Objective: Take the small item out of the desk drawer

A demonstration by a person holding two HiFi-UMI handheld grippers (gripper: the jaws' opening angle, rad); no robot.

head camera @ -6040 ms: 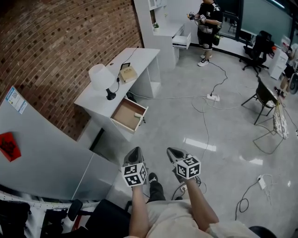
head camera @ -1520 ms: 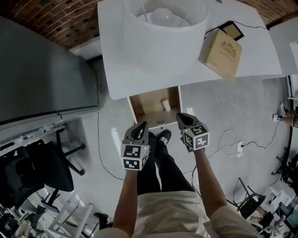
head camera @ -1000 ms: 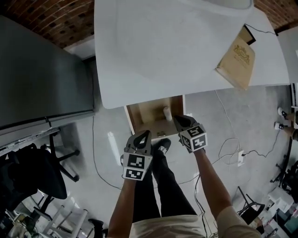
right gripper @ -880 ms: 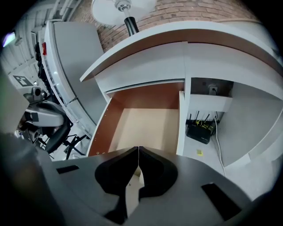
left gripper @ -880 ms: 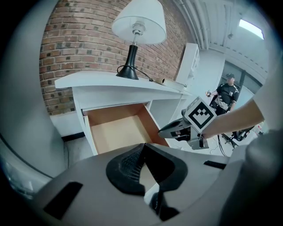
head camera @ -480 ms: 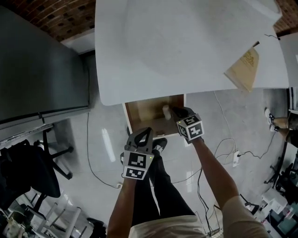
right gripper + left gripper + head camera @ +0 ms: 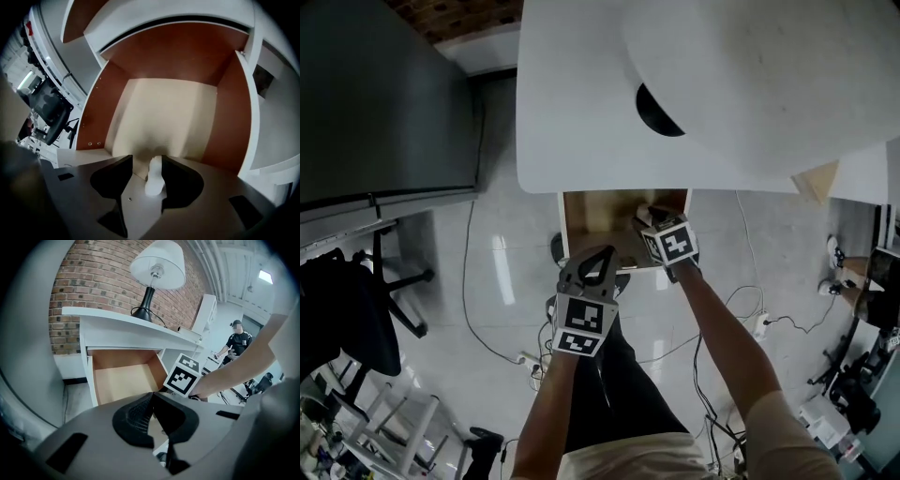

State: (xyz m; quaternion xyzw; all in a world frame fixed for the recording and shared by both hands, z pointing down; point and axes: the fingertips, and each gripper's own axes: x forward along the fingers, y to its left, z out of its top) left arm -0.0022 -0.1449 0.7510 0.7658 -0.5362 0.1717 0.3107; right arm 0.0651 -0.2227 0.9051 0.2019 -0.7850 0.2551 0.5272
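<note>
- Reaching into the open drawer from above: right gripper, just under the front edge of the white bench, centre of the head view.
- Right gripper view: jaws stand apart and have just been opening, with the small white item upright between them, bottom centre of the frame.
- Item sits on the pale drawer floor near the front. The pads aren't visibly clamping it. It looks closer to the right-hand jaw, but I can't tell if they touch.
- In the head view the item is hidden behind the right gripper and its marker cube.
- Drawer has brown side walls and a light bottom, and nothing else shows inside it.
- Left gripper is held outside the drawer, just below its front edge, left of the right gripper and lower in the frame.
- Left gripper view: jaw tips are together and there is nothing between them.
- Same view shows the drawer ahead with the right gripper's marker cube at its right corner.
- Lamp stands on the bench, and its shade fills the upper right of the head view.
- Tan box is at the right edge of the bench, partly under the shade.
- Brick wall runs behind the bench, and a person stands far off at right.
- Cables lie on the grey floor, and a dark chair is at lower left.
</note>
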